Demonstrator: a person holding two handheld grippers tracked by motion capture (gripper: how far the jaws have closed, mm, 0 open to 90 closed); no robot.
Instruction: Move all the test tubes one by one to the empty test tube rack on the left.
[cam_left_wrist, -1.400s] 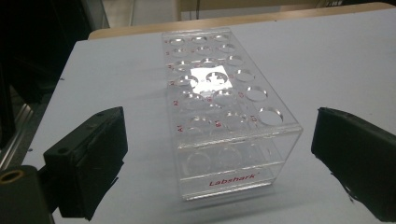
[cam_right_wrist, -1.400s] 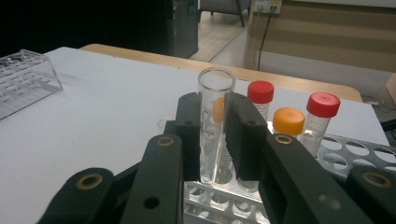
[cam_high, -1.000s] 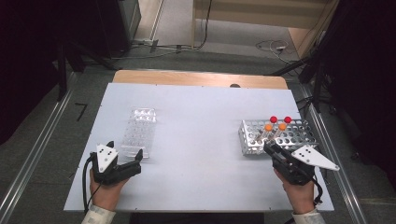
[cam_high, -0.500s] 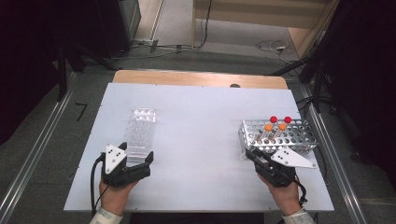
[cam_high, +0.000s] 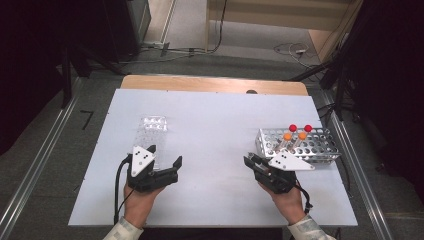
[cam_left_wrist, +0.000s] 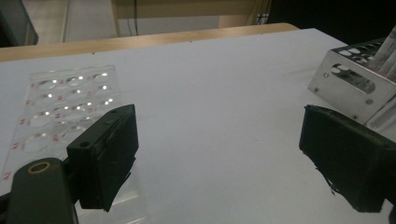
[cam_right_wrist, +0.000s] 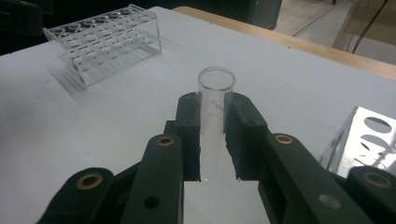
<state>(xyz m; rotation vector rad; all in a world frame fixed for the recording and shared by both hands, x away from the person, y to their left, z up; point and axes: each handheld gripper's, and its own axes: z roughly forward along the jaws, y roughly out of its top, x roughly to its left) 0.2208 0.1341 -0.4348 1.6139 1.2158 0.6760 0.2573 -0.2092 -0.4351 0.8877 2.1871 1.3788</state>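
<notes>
white table (cam_high: 215, 125) | clear open-topped tube (cam_right_wrist: 214, 107) upright | right gripper (cam_right_wrist: 214, 140) clamping it

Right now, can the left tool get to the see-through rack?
Probably yes. The left tool stands open and holds nothing, the clear rack sits right beside it, and bare table lies around the rack with nothing in between.

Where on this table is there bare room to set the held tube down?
Bare white table lies between the clear rack and the metal rack, also along the far edge. Crowded: the near right, where the right gripper holds the open tube beside the metal rack.
</notes>
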